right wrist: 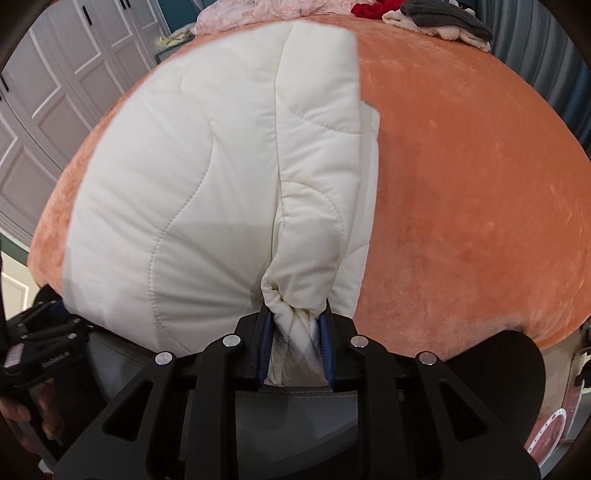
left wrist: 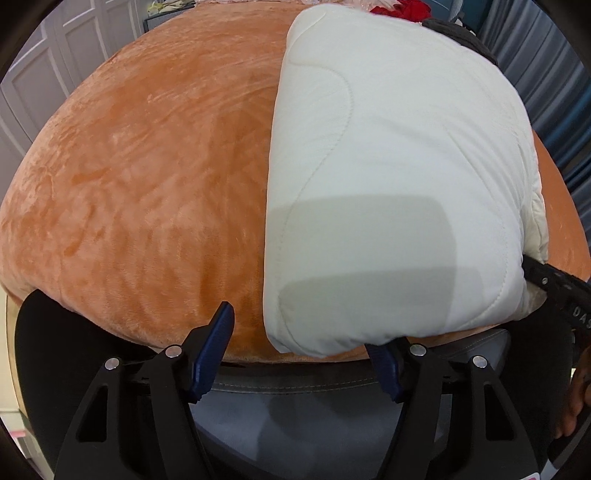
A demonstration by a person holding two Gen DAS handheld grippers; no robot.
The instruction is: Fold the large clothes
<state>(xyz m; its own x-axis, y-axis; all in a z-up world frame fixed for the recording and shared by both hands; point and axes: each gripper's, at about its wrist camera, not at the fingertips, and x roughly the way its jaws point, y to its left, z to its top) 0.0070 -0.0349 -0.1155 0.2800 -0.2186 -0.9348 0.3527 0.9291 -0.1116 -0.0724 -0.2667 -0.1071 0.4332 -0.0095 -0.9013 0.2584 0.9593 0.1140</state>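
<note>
Along the near edge of the bed [left wrist: 140, 177], a white quilted garment [left wrist: 388, 177] lies folded into a long padded strip, running from the near edge toward the far end. Right gripper [right wrist: 295, 343] is clamped on a bunched corner of it at the near edge, fabric squeezed tight between the blue pads [right wrist: 261, 350]. Left gripper [left wrist: 299, 354] hangs wide open over the garment's other near corner, one finger beside the cloth on the orange cover, the other tucked under the hem, nothing pinched yet. So the lengthwise folds look done, sides brought in, and what seems left is getting that second corner gripped and carrying the near end over toward the far end, then flattening. Up at the far edge sits a heap of other clothes [right wrist: 443, 18], grey, red and pink lace, waiting their turn; the white piece reaches close to them in the left view, so a fold going that way may crowd the pile.
</note>
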